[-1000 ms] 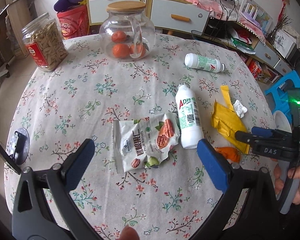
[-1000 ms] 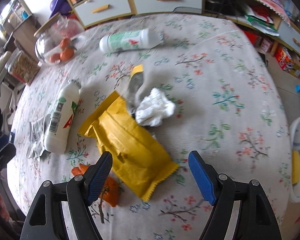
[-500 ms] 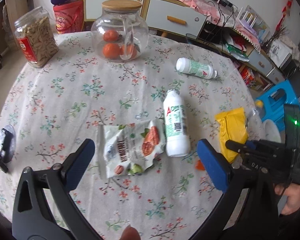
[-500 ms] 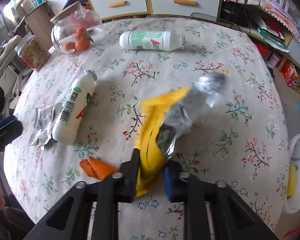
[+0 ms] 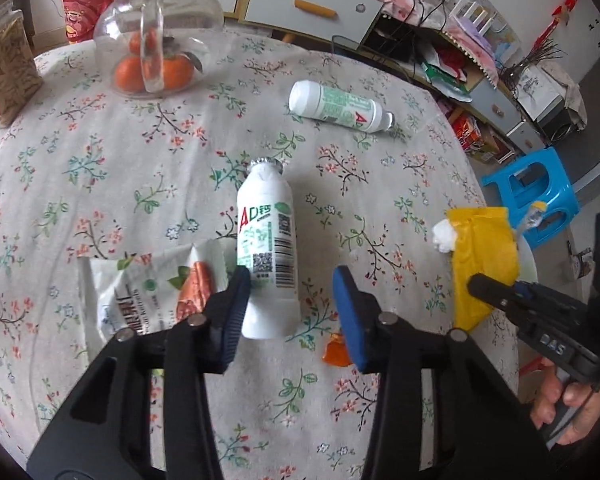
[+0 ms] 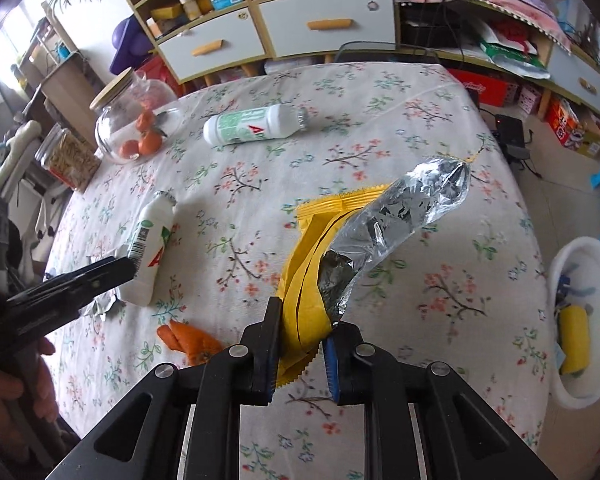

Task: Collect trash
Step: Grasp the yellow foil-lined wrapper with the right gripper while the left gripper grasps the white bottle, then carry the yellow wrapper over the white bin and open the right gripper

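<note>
My right gripper (image 6: 300,356) is shut on a yellow snack wrapper (image 6: 312,268) with a silver inside and holds it lifted above the table; it also shows in the left wrist view (image 5: 482,264) with a white tissue (image 5: 444,236) at its edge. My left gripper (image 5: 288,312) is open, its jaws on either side of the base of a white AD bottle (image 5: 266,256) lying on the floral tablecloth (image 5: 100,168). A nut snack packet (image 5: 148,292) lies left of the bottle. A second white bottle (image 5: 340,106) lies further back. Orange peel (image 6: 190,342) lies near the front.
A white trash bin (image 6: 580,320) with trash inside stands on the floor right of the table. A glass jar of oranges (image 5: 156,40) and a jar of snacks (image 5: 4,68) stand at the back left. A blue stool (image 5: 536,188) is at right.
My right gripper has lifted the yellow wrapper higher off the table. My left gripper has narrowed and moved forward around the AD bottle's base.
</note>
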